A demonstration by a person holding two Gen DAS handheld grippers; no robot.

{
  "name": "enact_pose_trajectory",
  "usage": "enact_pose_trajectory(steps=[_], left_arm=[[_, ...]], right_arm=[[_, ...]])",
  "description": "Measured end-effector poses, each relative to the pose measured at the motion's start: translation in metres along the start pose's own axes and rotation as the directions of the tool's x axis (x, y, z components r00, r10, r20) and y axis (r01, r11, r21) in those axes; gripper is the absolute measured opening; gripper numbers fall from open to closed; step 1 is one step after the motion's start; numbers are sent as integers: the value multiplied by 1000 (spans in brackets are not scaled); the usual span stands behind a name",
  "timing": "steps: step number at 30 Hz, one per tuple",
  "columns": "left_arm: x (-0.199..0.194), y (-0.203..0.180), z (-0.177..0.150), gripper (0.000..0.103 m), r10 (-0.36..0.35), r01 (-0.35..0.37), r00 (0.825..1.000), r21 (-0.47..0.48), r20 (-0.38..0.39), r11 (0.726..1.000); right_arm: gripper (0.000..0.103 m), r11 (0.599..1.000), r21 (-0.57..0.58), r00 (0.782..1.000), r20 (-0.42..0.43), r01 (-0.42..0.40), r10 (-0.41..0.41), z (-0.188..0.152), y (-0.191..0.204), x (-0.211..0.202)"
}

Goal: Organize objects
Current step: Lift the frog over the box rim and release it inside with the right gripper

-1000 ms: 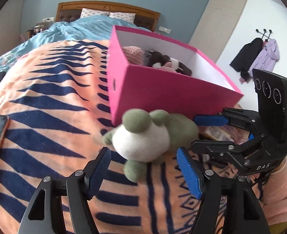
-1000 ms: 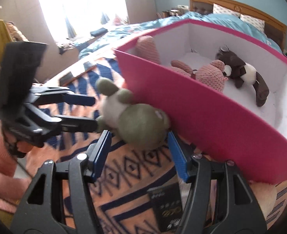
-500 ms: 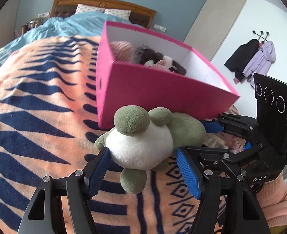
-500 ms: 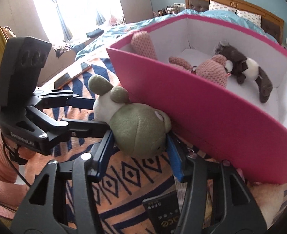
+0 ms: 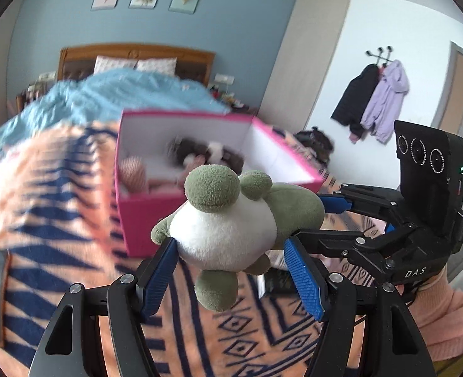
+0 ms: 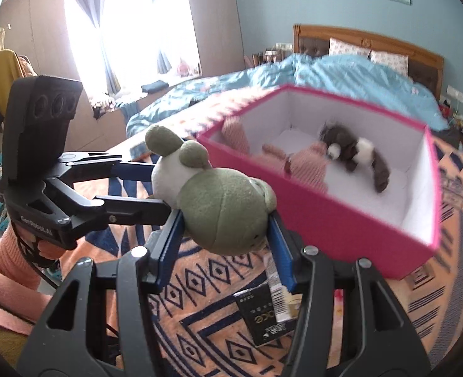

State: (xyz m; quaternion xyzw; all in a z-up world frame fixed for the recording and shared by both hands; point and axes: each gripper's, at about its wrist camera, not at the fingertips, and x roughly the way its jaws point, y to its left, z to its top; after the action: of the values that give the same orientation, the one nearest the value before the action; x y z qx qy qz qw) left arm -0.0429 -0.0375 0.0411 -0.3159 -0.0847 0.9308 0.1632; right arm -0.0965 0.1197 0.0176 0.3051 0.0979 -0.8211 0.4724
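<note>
Green plush frog [image 5: 231, 226] — left jaws clamp body | right jaws clamp head

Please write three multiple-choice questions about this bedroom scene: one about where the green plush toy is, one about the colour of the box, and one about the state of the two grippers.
1. Where is the green plush toy?
A. Inside the box
B. Held in the air in front of the box
C. On the pillows

2. What colour is the box outside?
A. Pink
B. Yellow
C. Black

3. How are the left gripper and right gripper?
A. Both empty
B. Only the left holds the toy
C. Both closed on the toy

Answers: B, the toy hangs between the fingers, short of the box; A, its walls are pink; C, both pairs of blue pads press the toy.
</note>
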Motion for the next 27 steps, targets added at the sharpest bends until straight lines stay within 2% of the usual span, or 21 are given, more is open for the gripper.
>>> enact_pose_trajectory(steps=[7, 14, 22, 27], left_arm=[[-6, -9, 38, 71, 7, -10, 998, 59, 65, 998], [12, 3, 75, 71, 37, -41, 996, 60, 78, 997], [47, 30, 103, 71, 91, -93, 995, 35, 36, 995], [79, 48, 109, 70, 118, -118, 993, 15, -19, 993]], right_arm=[[56, 999, -18, 994, 108, 30, -28, 30, -9, -29], [56, 999, -16, 989, 142, 45, -42, 64, -30, -24], [55, 999, 15, 991, 123, 44, -45, 92, -63, 8], [56, 997, 48, 996, 58, 58, -60, 101, -83, 40]])
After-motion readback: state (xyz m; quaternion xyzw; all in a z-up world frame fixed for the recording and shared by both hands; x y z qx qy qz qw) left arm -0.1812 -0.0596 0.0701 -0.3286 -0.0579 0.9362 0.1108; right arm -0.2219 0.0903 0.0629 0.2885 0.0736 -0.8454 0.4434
